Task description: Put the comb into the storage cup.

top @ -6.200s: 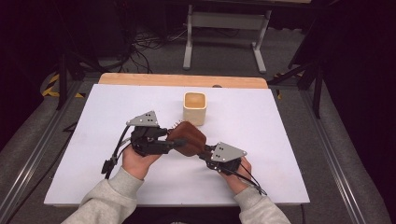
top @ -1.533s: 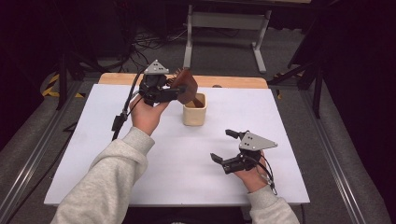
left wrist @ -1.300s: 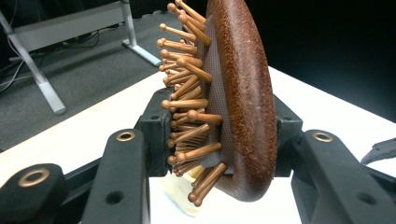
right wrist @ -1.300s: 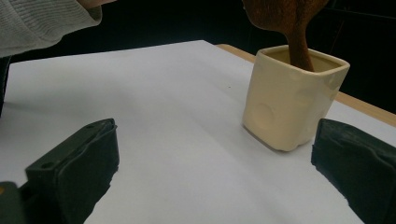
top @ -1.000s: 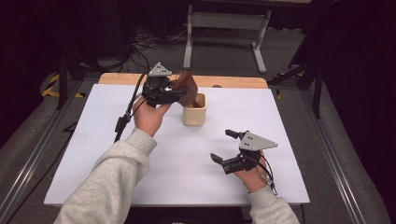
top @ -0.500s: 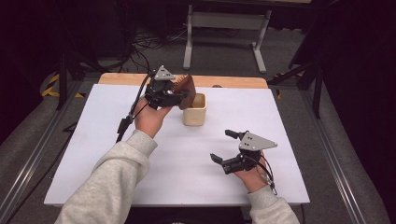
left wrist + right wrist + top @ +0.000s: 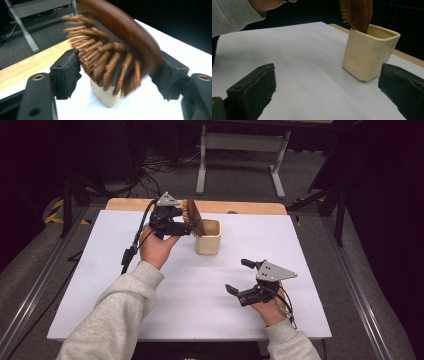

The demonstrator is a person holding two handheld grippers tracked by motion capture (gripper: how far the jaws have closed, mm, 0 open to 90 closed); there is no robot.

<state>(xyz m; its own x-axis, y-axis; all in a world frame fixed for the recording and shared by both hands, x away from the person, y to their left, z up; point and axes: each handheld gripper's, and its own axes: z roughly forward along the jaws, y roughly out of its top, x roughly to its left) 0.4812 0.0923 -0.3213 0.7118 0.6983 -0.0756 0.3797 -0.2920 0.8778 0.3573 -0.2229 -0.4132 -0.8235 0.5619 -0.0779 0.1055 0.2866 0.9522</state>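
Holding a wooden brush in the left gripper, jaws clamped on its two sides, bristles facing the camera in the left gripper view. Hanging just above the cream cup near the far edge of the white table. In the right gripper view, the lower end of the brush seeming to be dipping already behind the near rim of the cup, though hard to say how deep.

Probably putting the brush into the cup. For doing it well: keeping the brush nearly upright, lining its narrow end over the middle of the opening, and lowering slowly. Watching the bristles, as these could be catching on the rim and tipping the light cup. Letting go only when the end is resting on the bottom, and then opening the jaws wide before lifting away.

Resting the right gripper low over the table, jaws wide apart and holding nothing, well apart from the cup. Possibly using it for steadying the cup, if needed.
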